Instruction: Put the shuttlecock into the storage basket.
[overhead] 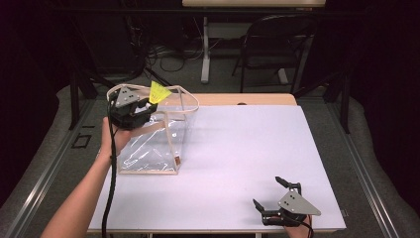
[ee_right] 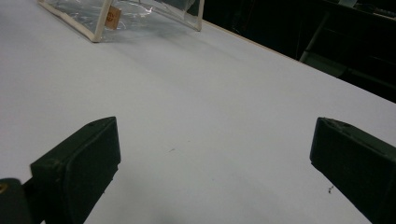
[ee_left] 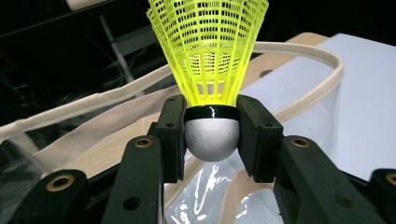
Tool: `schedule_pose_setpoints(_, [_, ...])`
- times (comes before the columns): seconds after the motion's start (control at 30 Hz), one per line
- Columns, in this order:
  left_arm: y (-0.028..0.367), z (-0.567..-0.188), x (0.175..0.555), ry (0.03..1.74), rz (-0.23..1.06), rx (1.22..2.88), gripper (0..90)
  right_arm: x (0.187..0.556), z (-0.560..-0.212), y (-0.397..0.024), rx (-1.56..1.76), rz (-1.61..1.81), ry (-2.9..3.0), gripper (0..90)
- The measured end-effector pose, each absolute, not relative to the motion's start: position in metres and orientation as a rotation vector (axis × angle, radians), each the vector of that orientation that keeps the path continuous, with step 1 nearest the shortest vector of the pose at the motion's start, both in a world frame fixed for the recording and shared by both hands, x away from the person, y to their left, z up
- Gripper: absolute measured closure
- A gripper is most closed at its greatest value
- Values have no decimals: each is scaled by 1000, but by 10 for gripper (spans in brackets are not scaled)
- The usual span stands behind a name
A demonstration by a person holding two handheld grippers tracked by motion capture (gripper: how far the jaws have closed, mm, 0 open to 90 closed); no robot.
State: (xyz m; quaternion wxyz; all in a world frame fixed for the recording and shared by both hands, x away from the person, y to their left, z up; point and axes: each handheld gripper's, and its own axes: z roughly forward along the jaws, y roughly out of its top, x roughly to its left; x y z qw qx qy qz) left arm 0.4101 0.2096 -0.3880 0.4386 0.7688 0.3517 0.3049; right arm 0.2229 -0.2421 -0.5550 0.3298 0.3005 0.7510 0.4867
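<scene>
Clamping a yellow shuttlecock (ee_left: 211, 70) by its grey rounded cork base, the left gripper (ee_left: 212, 133) has both pads pressed against the black band at the foot of the skirt, which points up and away from the jaws. In the high view this gripper (overhead: 143, 106) hangs over the open mouth of a clear plastic tote bag (overhead: 148, 148) with beige trim, standing on the white worktop (overhead: 247, 148). The right gripper (overhead: 275, 194) rests low at the near right edge of the worktop, jaws spread wide and holding nothing.
</scene>
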Motion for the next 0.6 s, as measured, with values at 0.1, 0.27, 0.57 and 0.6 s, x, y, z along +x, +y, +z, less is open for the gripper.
schedule_pose_setpoints(0.1, [210, -386, 413, 850, 742, 1921, 646, 223, -555, -242, 786, 1273, 1965, 12])
schedule_pose_setpoints(0.27, [210, -386, 418, 807, 731, 1965, 646, 223, -555, -243, 784, 1272, 1963, 12])
schedule_pose_setpoints(0.57, [211, -385, 426, 720, 716, 2030, 646, 223, -555, -242, 783, 1271, 1966, 12])
schedule_pose_setpoints(0.6, [212, -384, 427, 710, 711, 2036, 646, 223, -555, -242, 783, 1271, 1966, 12])
